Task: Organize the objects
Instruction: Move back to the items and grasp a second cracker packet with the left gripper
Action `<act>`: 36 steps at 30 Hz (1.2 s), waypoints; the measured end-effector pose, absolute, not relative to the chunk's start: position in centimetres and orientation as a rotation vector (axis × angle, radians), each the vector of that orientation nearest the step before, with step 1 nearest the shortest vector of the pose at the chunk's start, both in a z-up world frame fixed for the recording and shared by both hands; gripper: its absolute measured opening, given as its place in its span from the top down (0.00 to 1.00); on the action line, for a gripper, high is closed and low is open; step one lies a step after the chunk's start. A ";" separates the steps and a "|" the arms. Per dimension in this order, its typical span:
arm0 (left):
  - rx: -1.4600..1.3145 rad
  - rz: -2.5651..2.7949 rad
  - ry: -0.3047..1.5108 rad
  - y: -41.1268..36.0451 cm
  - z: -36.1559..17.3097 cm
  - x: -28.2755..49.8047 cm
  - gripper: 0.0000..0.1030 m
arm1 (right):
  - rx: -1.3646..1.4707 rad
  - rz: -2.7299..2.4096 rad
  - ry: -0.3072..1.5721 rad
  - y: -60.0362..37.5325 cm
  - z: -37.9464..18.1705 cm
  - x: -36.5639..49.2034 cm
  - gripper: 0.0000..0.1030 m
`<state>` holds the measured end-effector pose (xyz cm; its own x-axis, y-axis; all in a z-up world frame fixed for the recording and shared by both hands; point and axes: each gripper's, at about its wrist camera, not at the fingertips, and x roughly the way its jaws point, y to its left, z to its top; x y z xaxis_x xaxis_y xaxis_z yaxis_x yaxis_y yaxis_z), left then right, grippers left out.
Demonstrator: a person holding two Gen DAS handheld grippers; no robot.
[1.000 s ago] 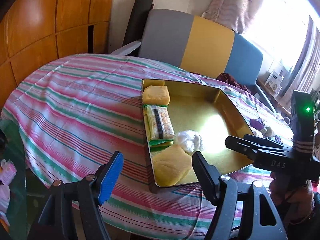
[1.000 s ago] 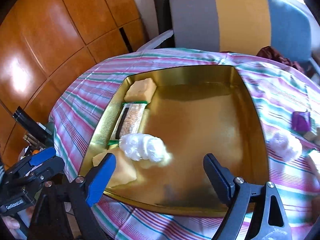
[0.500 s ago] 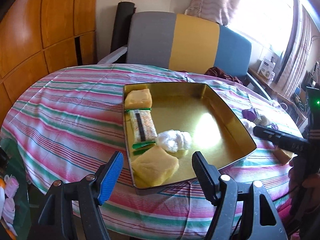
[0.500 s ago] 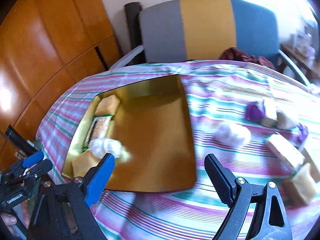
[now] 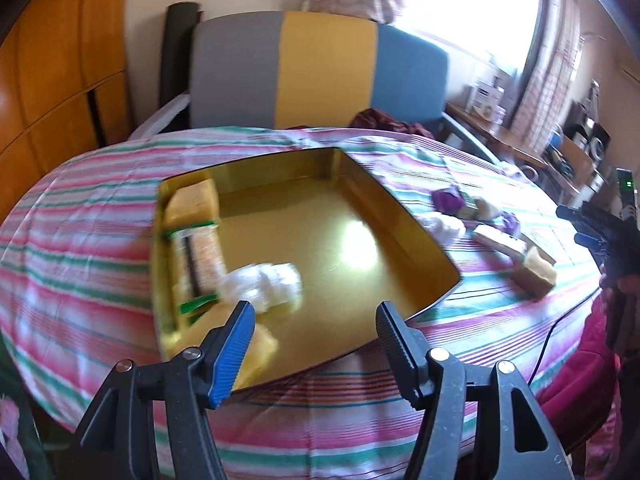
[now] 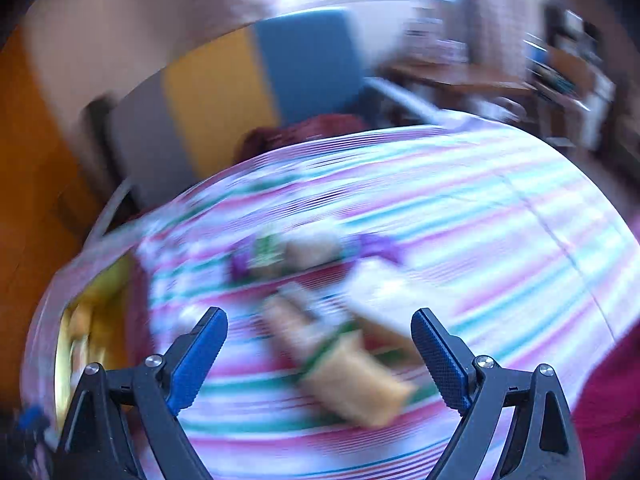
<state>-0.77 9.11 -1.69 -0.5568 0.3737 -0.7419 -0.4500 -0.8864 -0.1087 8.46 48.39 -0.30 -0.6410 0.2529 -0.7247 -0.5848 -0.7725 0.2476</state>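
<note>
A gold tray (image 5: 400, 216) sits on the striped tablecloth. Inside it lie a yellow block (image 5: 194, 202), a green-edged snack packet (image 5: 200, 260), a white wrapped bundle (image 5: 264, 282) and another yellow block (image 5: 258, 350) at its near edge. My left gripper (image 5: 314, 332) is open and empty above the tray's near edge. My right gripper (image 6: 318, 354) is open and empty over loose items right of the tray. In its blurred view a yellow block (image 6: 360, 376), a snack packet (image 6: 294, 318) and purple wrappers (image 6: 376, 246) show. The right gripper also shows in the left wrist view (image 5: 600, 228).
Loose items lie right of the tray: a purple wrapper (image 5: 448, 200), a white bundle (image 5: 444, 228), a packet (image 5: 500, 240) and a yellow block (image 5: 534, 276). A grey, yellow and blue chair (image 5: 316, 72) stands behind the table. Wooden panels (image 5: 60, 80) are at left.
My right gripper has swung right, from over the tray to over the loose items; its view is motion-blurred. My left gripper has turned right and shifted over the tray's near edge.
</note>
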 end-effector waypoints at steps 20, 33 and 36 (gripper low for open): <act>-1.134 1.866 0.277 31.1 -3.3 0.2 0.46 | -0.745 2.194 1.197 56.6 -4.5 13.4 0.07; -1.535 1.708 -0.160 38.5 -8.7 -6.4 0.36 | -0.789 2.251 1.269 56.5 -5.2 12.7 0.05; -1.625 1.725 -0.225 40.1 -9.9 -7.9 0.34 | -0.793 2.258 1.287 56.5 -5.3 12.7 0.05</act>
<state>-7.91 40.15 -9.89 0.0792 0.6108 -0.7878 -0.3884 -0.7089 -0.5887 12.65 56.52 -5.25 -0.7485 0.0783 -0.6585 -0.6064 -0.4826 0.6319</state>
